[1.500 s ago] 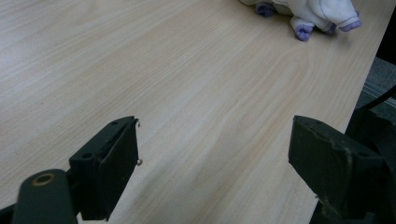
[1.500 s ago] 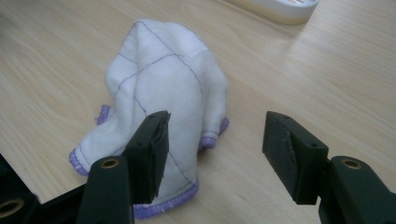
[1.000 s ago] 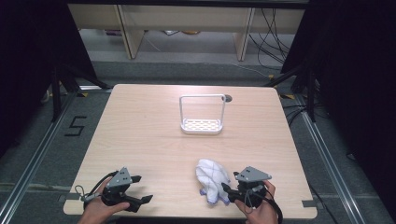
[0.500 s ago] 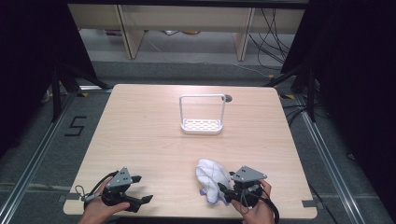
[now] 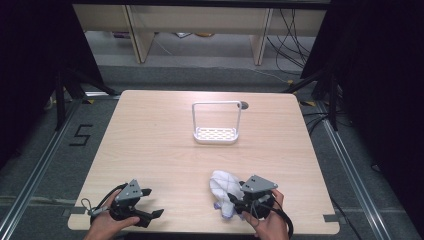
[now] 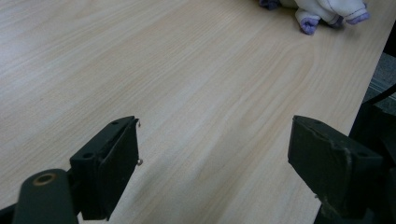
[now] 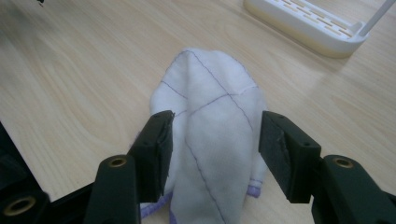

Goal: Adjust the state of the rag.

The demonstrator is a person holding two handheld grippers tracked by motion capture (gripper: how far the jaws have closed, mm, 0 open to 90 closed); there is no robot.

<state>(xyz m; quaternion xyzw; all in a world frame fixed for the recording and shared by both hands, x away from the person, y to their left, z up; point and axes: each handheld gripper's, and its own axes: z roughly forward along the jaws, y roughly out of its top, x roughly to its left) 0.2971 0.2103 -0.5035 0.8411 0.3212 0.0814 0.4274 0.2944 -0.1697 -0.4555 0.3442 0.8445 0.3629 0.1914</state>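
The white cloth (image 7: pixel 210 135) lay bunched near the table's (image 5: pixel 150 145) front edge, well short of the white rack (image 5: pixel 216 134), between the right gripper's (image 7: pixel 214 156) parted jaws, so closing squarely on its thick middle seemed wisest, while the left gripper (image 6: pixel 215 172) gaped empty.

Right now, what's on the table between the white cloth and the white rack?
Nothing: in the high view, bare wood runs from the cloth to the rack.
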